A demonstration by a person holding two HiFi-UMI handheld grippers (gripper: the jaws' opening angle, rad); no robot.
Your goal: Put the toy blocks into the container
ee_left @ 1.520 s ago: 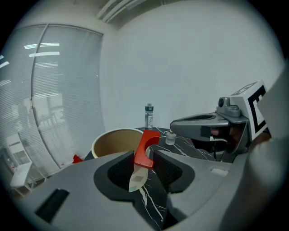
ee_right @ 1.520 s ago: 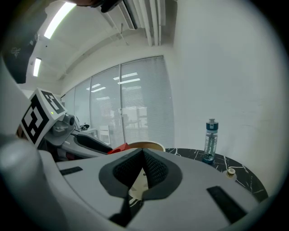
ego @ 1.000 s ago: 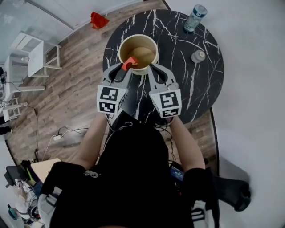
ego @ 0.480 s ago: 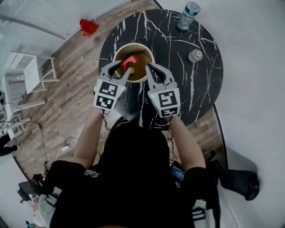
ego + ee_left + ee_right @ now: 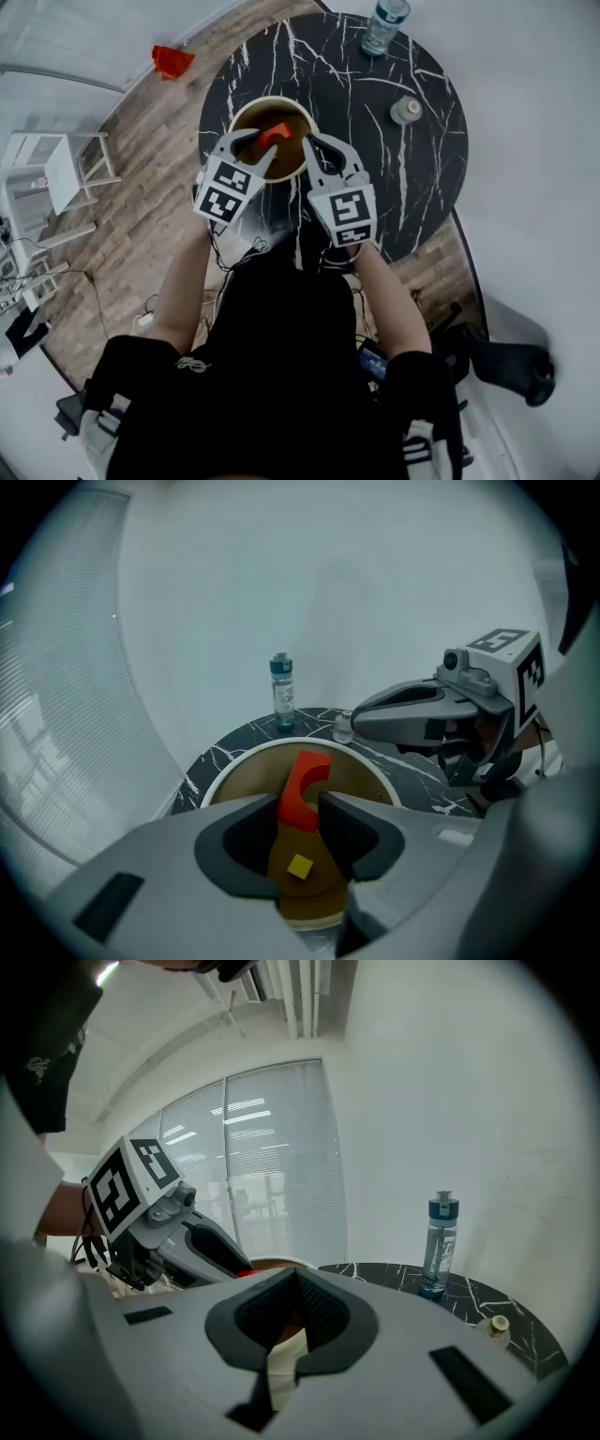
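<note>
One round tabletop point(image 5: 394, 178), black with white veins, carries everything we see. On its near-left part stands the container point(image 5: 234, 764), a wide round tub with a cream rim and a tan inside. We hold the left gripper point(image 5: 267, 141) over the near edge of the tub, tilted down toward its mouth. Its jaws stand wide and are clamped on the red block point(image 5: 305, 789), one pad pressed to each side. The right gripper point(image 5: 314, 142) sits just beside the left one, at the near-right side of the rim. Its jaws are drawn fully together with nothing between them; in the right gripper view only a strip of the cream rim shows beyond them. At the far edge of the tabletop, well apart from the tub, stands a clear water bottle point(image 5: 380, 23) with a teal cap, upright. The red block is an arch piece with a curved notch cut into one side. It stands up out of the jaws above the tub's open mouth, clear of the tub's floor. A small capped jar point(image 5: 406, 111) stands on the right part of the tabletop, between the bottle and the near edge. Smallest of all, one yellow cube point(image 5: 300, 865) lies on the floor of the tub, below the held block as the left gripper view has it.
</note>
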